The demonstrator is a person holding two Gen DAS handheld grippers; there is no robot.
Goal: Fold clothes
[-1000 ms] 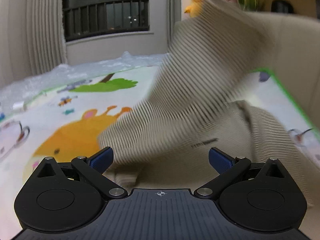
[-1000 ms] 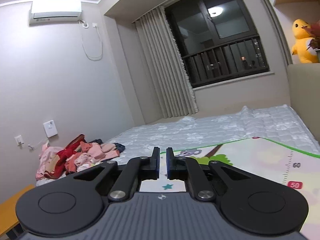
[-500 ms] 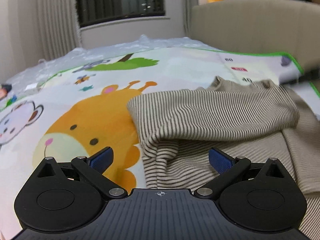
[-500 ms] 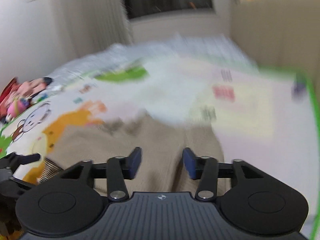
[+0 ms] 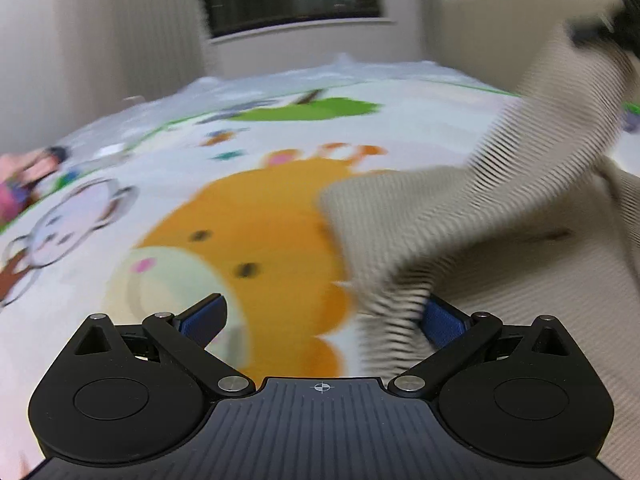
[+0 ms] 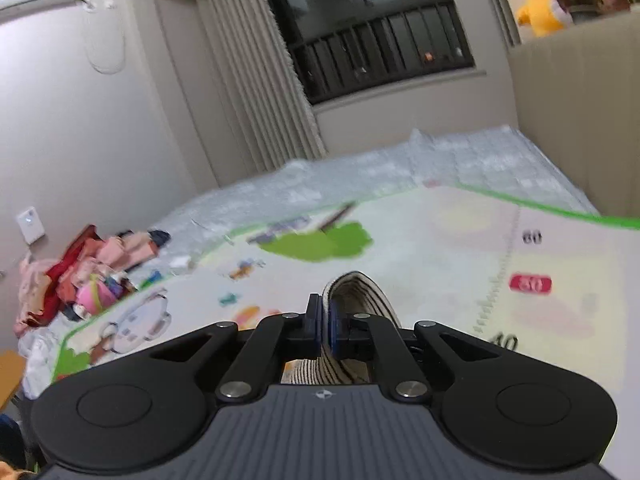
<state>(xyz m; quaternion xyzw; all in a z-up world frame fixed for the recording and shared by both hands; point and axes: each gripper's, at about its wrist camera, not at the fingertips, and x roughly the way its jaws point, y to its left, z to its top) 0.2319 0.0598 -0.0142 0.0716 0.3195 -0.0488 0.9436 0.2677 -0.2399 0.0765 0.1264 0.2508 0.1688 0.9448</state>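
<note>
Right tool [image 6: 323, 326] pinching striped garment [image 6: 360, 292], cartoon play mat [image 6: 440, 248] below, clothes pile [image 6: 92, 272] left

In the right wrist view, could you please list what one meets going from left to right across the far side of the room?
White wall socket → heap of pink and red clothes → beige pleated curtain → dark window with black railing → yellow plush toy.

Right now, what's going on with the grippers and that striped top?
A person is folding a striped beige top on a cartoon play mat. The right gripper has just closed on an edge of the top and holds that part up off the mat. The left gripper is open, low over the mat, with the top's near edge against one finger. The rest lies rumpled on the mat.
</note>
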